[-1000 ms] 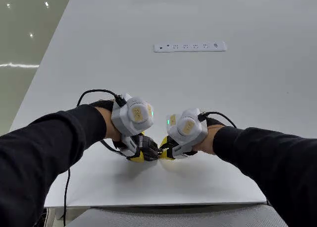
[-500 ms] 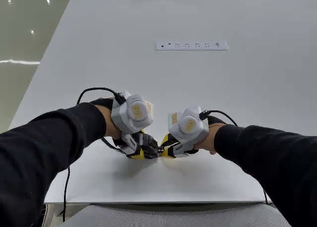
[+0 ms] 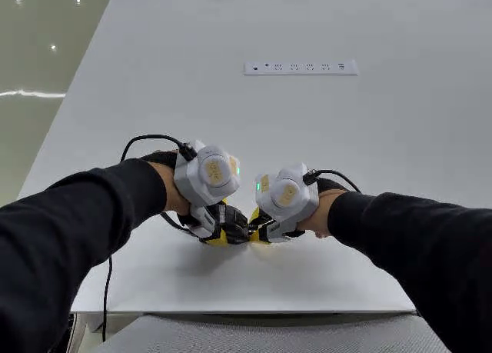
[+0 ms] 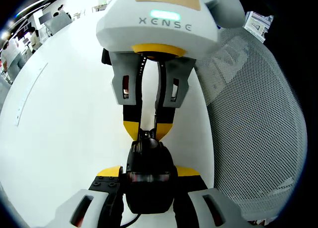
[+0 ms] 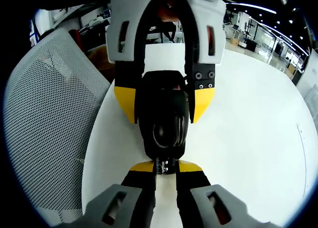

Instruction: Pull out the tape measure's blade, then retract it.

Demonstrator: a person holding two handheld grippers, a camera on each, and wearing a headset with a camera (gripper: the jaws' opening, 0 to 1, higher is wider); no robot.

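black tape measure (image 4: pixel 149 188) stays in left hand-held gripper (image 4: pixel 149 171), right hand-held gripper (image 5: pixel 166 168) pinching blade (image 5: pixel 163 162)

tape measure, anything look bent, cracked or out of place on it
Nothing stands out. The tape measure sits straight in the left gripper and its black case looks whole. The right gripper is shut on the blade tip, with hardly any blade out. No kink or damage shows.
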